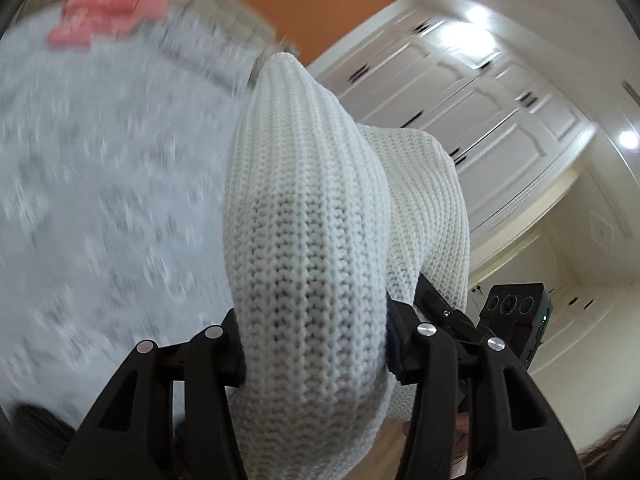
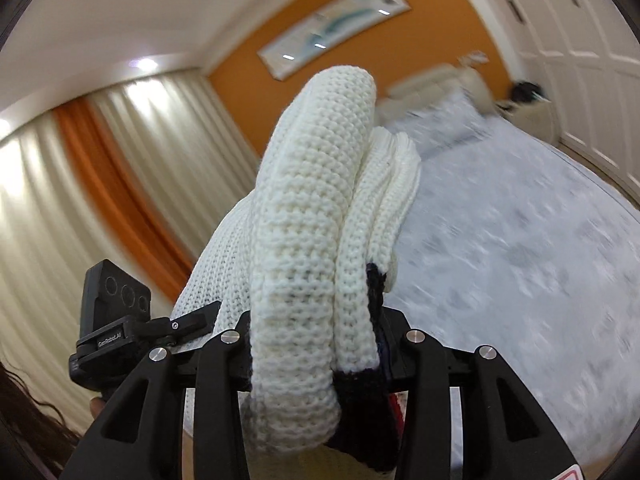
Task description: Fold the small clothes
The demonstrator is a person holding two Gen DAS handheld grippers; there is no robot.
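Between the fingers of the left gripper (image 1: 316, 344): thick fold of white knit sweater (image 1: 308, 216), clamped, bulging up and forward past the fingertips, which lie buried in the wool. Lifted clear of the bed (image 1: 100, 184), pale grey patterned cover blurred to the left. Pink cloth (image 1: 112, 4) at the far upper left on the bed, blurred. White panelled wardrobe doors (image 1: 460, 92) to the right. Black camera block of the other tool (image 1: 516, 308) just beside the sweater's right edge.

Right wrist view: right gripper (image 2: 320, 352) likewise closed on the same sweater (image 2: 312, 208), several layers bunched together, a dark navy edge (image 2: 372, 280) showing on the right side of the bundle. Left tool's camera block (image 2: 114, 300) near at lower left, touching or nearly touching the knit; cannot tell which. Bed (image 2: 520, 240) below and to the right, blurred. Orange wall with framed picture (image 2: 336, 28) behind; cream and orange curtains (image 2: 80, 184) to the left.
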